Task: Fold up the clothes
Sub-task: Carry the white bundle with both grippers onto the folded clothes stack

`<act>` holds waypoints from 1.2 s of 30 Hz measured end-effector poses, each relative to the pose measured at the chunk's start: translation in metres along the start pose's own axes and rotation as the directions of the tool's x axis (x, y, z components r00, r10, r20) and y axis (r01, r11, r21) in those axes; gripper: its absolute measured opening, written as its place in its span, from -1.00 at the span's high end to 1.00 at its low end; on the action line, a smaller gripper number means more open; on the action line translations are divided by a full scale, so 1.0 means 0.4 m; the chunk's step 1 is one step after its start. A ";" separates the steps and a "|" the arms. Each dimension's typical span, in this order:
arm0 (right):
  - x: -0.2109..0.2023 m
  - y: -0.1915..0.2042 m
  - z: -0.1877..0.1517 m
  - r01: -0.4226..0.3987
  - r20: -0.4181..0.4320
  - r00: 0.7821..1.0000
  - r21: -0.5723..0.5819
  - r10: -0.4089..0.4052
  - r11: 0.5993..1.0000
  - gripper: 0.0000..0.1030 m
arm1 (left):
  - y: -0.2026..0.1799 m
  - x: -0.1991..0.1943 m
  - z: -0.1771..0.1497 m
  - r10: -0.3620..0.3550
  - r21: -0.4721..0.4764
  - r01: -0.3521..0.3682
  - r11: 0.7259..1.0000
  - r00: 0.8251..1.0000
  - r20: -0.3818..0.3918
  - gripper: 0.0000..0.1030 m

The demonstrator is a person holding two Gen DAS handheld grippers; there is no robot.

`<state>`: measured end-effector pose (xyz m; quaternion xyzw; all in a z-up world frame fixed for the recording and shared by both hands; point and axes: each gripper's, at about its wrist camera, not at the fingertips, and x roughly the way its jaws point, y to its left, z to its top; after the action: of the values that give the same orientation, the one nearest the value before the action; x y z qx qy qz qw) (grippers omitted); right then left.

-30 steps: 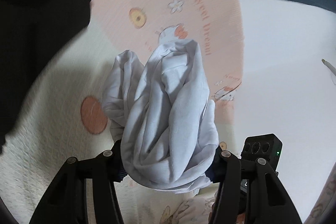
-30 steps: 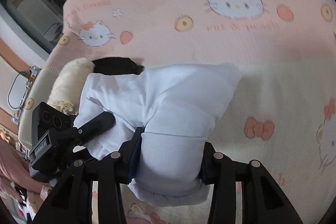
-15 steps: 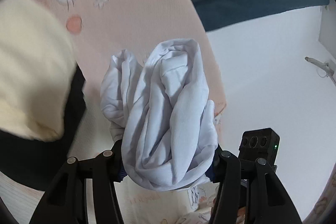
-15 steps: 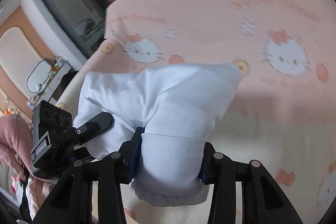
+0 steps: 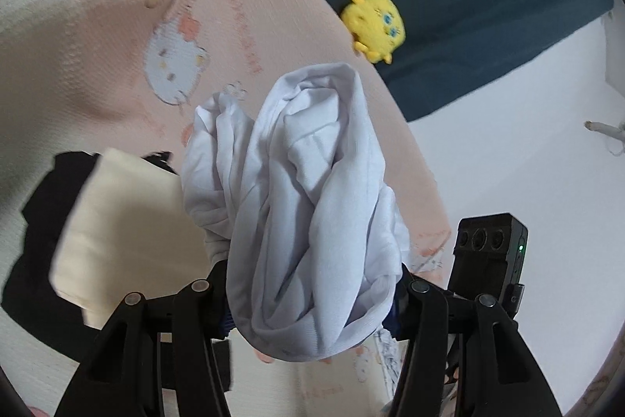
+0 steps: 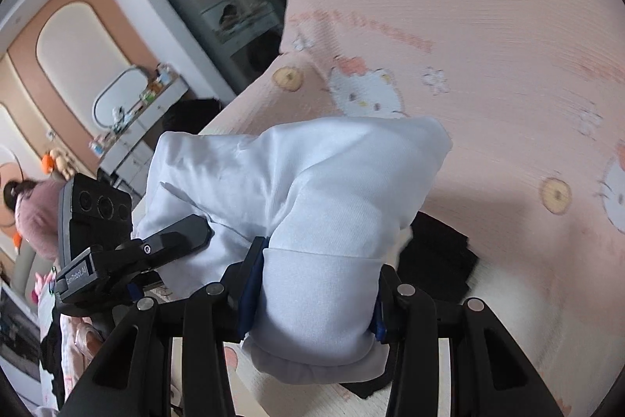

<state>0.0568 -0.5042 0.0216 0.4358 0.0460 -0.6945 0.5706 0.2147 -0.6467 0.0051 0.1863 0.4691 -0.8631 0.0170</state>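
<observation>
White garment (image 5: pixel 308 206) is held bunched between both tools and carried clear above the pink cartoon-print bedspread (image 5: pixel 97 38). The left gripper (image 5: pixel 312 296) is clamped on one thick wad of the cloth, its jaws kept well apart only by the bulk pressed between them; the right gripper (image 6: pixel 312 296) is closed in the same way on a ribbed hem or cuff end of the same piece. In the right wrist view the left tool is seen close by, just to the left, so the two grips are near each other and the fabric is gathered, not spread.

Below and beside the load, a cream folded item (image 5: pixel 117 229) is seen lying on a black garment (image 5: pixel 35 221) on the bed, as a small stack. A yellow plush toy (image 5: pixel 375 26) is seen at the far edge on dark bedding.

A transport step is judged to be in hand: the compact bundle is being taken toward that stack, or lifted off it for folding. Which of the two holds cannot be settled from these views.
</observation>
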 end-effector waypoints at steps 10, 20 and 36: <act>0.166 -0.021 0.025 -0.052 -0.095 0.994 0.047 0.056 0.998 0.15 | 0.184 0.001 0.018 0.007 -0.133 -0.013 0.991 0.999 -0.044 -0.01; 0.281 -0.112 -0.023 -0.075 -0.159 0.983 0.131 0.096 0.989 0.02 | 0.229 0.020 0.006 0.105 -0.060 -0.111 0.992 0.990 -0.091 -0.02; 0.192 -0.155 0.005 -0.067 0.059 0.996 0.133 0.060 0.989 -0.33 | 0.155 -0.081 0.058 0.291 0.085 -0.295 0.952 0.955 0.063 -0.27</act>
<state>0.0064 -0.5417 -0.0546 0.4553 -0.0304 -0.6893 0.5627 0.2502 -0.7049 -0.0223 0.2328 0.3948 -0.8764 0.1478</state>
